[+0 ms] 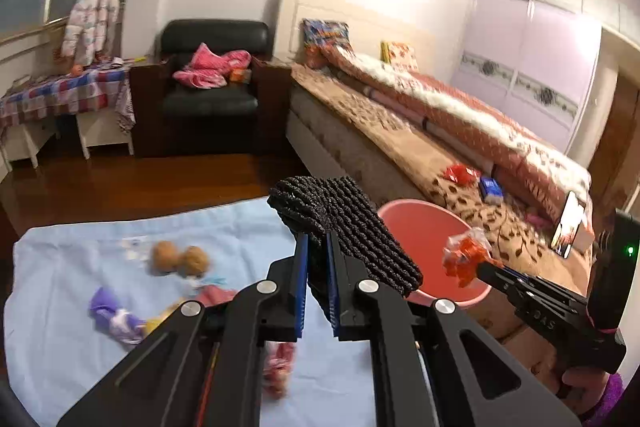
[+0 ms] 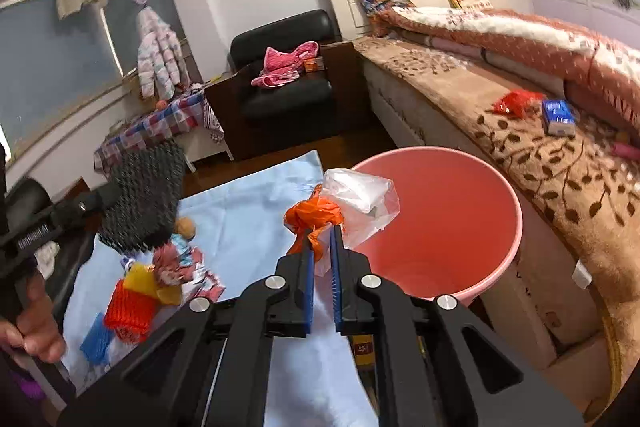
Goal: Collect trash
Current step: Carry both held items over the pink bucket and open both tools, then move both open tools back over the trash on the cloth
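Observation:
My left gripper (image 1: 318,241) is shut on a black foam net sleeve (image 1: 344,227) and holds it above the light blue cloth (image 1: 80,267), left of the pink bucket (image 1: 420,227). My right gripper (image 2: 322,227) is shut on an orange and clear plastic bag (image 2: 344,203) and holds it at the near left rim of the pink bucket (image 2: 508,247). The right gripper with the bag (image 1: 466,257) also shows in the left wrist view. More trash lies on the cloth: a red net sleeve (image 2: 130,307), a yellow wrapper (image 2: 146,281), two brown round things (image 1: 180,259).
A bed (image 2: 540,147) with a brown leaf blanket stands right of the bucket, with a red wrapper (image 2: 516,103) and a blue pack (image 2: 558,117) on it. A black armchair (image 1: 212,83) and a small cloth-covered table (image 1: 64,95) stand against the far wall.

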The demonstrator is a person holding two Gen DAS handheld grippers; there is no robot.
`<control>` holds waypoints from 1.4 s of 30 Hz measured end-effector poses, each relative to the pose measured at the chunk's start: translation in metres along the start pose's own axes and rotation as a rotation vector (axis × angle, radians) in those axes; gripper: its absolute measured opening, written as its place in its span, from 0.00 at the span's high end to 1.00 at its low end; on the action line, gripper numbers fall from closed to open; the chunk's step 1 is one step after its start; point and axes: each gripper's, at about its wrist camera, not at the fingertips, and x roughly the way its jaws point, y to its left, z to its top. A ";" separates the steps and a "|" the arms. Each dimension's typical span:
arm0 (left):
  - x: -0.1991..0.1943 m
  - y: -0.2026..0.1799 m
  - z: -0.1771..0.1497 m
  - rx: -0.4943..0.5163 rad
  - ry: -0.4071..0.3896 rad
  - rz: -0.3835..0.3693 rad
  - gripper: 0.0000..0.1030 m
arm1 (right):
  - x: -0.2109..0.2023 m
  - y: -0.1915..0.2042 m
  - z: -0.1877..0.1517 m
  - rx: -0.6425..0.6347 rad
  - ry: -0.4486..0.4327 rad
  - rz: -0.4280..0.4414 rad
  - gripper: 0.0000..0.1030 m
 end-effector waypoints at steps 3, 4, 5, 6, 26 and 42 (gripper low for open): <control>0.024 -0.028 0.005 0.030 0.017 -0.002 0.92 | 0.010 -0.016 0.003 0.014 0.001 0.002 0.93; 0.035 -0.038 0.006 0.038 0.025 0.004 0.92 | 0.014 -0.023 0.004 0.025 0.001 0.004 0.93; 0.041 -0.044 0.005 0.040 0.032 0.008 0.92 | 0.017 -0.029 0.004 0.040 0.002 0.009 0.93; 0.046 -0.048 0.004 0.041 0.040 0.010 0.92 | 0.019 -0.033 0.003 0.051 0.003 0.015 0.93; 0.136 -0.119 -0.009 0.155 0.119 0.053 0.91 | 0.066 -0.097 0.001 0.104 0.066 -0.024 0.92; 0.109 -0.131 0.004 0.212 0.053 0.006 0.66 | 0.057 -0.105 0.007 0.132 0.058 -0.042 0.67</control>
